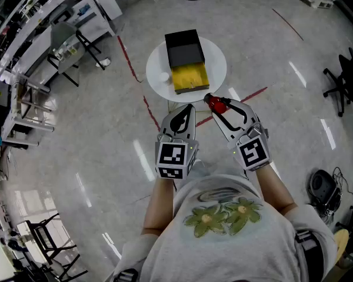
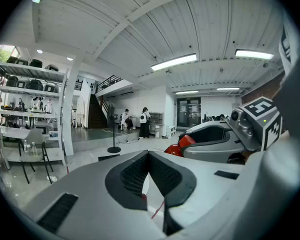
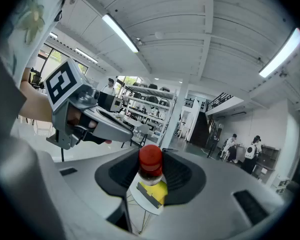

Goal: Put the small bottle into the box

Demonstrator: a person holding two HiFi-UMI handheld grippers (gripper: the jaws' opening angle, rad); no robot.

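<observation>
A small bottle (image 1: 216,104) with a red cap stands between the pads of my right gripper (image 1: 222,108), which is shut on it just in front of the person's chest. In the right gripper view the bottle (image 3: 151,165) sits upright in the jaws of the right gripper (image 3: 151,176). The box (image 1: 187,63), with a black lid section and a yellow inside, lies on a round white table (image 1: 215,57) ahead of both grippers. My left gripper (image 1: 184,113) is held beside the right one; its pads (image 2: 136,171) meet with nothing between them.
A small white object (image 1: 163,76) lies on the table left of the box. Shelving and chairs (image 1: 41,34) line the left side, an office chair (image 1: 347,81) stands at right, and red tape lines (image 1: 129,57) cross the floor.
</observation>
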